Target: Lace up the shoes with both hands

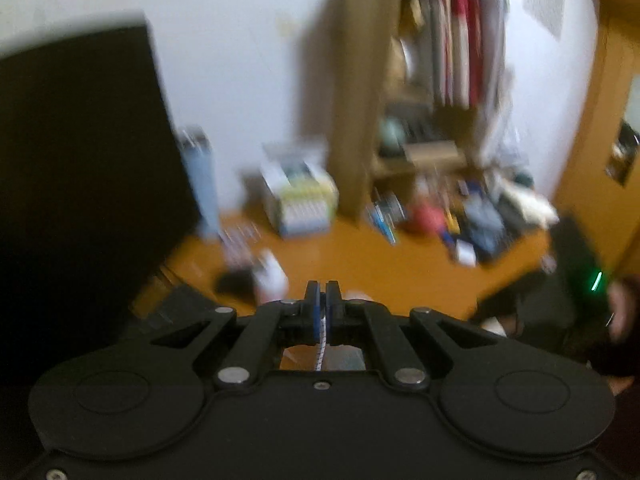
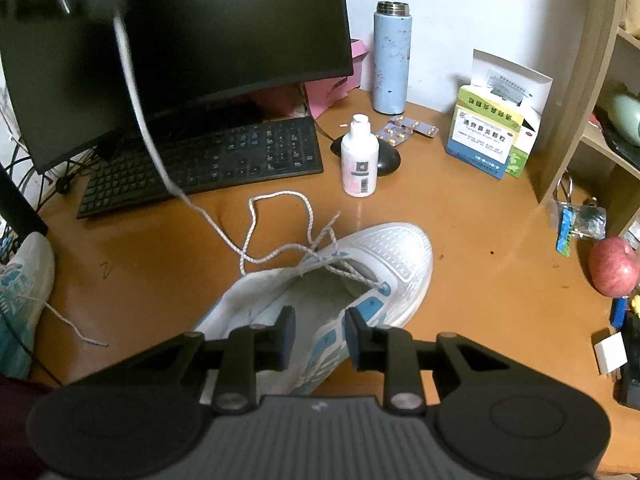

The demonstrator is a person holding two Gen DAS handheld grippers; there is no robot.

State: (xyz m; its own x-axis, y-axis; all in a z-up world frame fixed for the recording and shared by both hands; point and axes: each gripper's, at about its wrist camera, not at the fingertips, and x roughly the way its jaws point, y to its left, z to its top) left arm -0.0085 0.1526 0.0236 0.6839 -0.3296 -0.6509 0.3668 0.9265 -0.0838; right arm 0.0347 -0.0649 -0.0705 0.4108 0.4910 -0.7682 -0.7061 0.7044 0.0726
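A white and blue shoe lies on the orange desk, toe pointing away from me. My right gripper grips its right side wall near the collar, one finger inside the opening and one outside. A white speckled lace runs from the front eyelets, loops over the desk, and rises to the upper left. There my left gripper shows as a dark blur, high in front of the monitor. In the left wrist view the left gripper is shut on the lace, which hangs down between its pads.
A monitor and keyboard stand behind the shoe. A white bottle, black mouse, blue flask and medicine boxes sit further back. A second shoe lies at the left, an apple at the right.
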